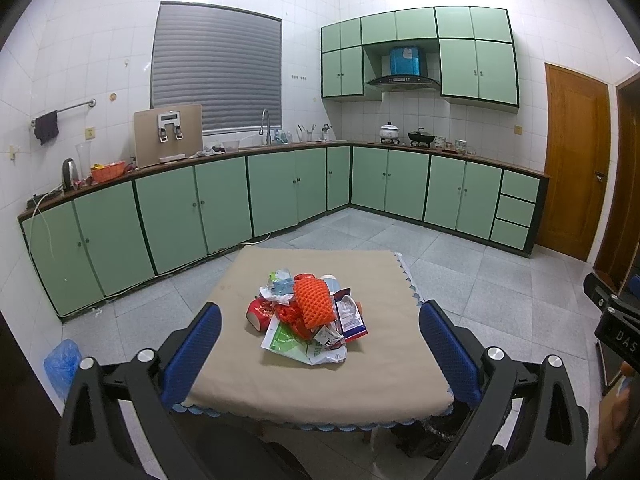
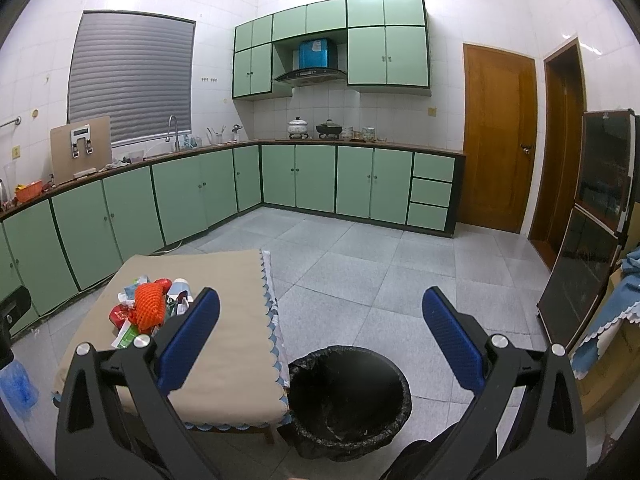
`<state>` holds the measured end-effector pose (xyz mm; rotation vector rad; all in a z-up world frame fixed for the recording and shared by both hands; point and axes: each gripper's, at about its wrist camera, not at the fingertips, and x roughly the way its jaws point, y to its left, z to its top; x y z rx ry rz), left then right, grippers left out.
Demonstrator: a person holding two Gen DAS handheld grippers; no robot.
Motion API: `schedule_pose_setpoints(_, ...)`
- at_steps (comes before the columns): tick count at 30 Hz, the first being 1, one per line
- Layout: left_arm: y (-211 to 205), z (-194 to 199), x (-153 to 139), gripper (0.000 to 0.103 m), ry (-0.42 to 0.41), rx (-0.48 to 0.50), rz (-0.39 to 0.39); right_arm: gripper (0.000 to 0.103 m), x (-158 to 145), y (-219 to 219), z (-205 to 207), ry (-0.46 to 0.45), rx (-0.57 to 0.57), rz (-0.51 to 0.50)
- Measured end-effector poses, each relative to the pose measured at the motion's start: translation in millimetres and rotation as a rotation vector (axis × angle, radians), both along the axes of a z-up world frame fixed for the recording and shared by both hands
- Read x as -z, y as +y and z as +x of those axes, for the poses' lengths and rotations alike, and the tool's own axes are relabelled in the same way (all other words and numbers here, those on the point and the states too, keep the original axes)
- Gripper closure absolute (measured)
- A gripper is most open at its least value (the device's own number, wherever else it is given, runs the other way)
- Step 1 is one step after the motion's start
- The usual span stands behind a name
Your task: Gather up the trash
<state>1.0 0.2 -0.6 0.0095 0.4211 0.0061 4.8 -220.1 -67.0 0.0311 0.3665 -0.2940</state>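
Observation:
A pile of trash (image 1: 310, 314) lies in the middle of a small table with a beige cloth (image 1: 240, 360): an orange foam net (image 1: 314, 300), a red cup (image 1: 260, 314), wrappers and a white-green bag. My left gripper (image 1: 320, 340) is open and empty, held above the table's near edge, its blue fingers either side of the pile. My right gripper (image 2: 320, 332) is open and empty, above a black-lined trash bin (image 2: 348, 400) on the floor right of the table (image 2: 232, 360). The pile (image 2: 146, 308) shows at the left in the right wrist view.
Green kitchen cabinets (image 1: 224, 200) run along the back and left walls. A blue plastic bag (image 1: 62, 360) lies on the floor left of the table. A wooden door (image 2: 496, 136) and a dark glass cabinet (image 2: 592, 232) stand on the right.

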Motion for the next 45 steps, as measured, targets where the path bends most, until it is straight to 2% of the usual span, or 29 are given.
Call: schedule_pose_setpoints(45,6.7,3.8,0.7,0.006,0.013,-0.021,-0.003,0.005,1.9,2.4,7.7,0.021,-0.016,-0.005)
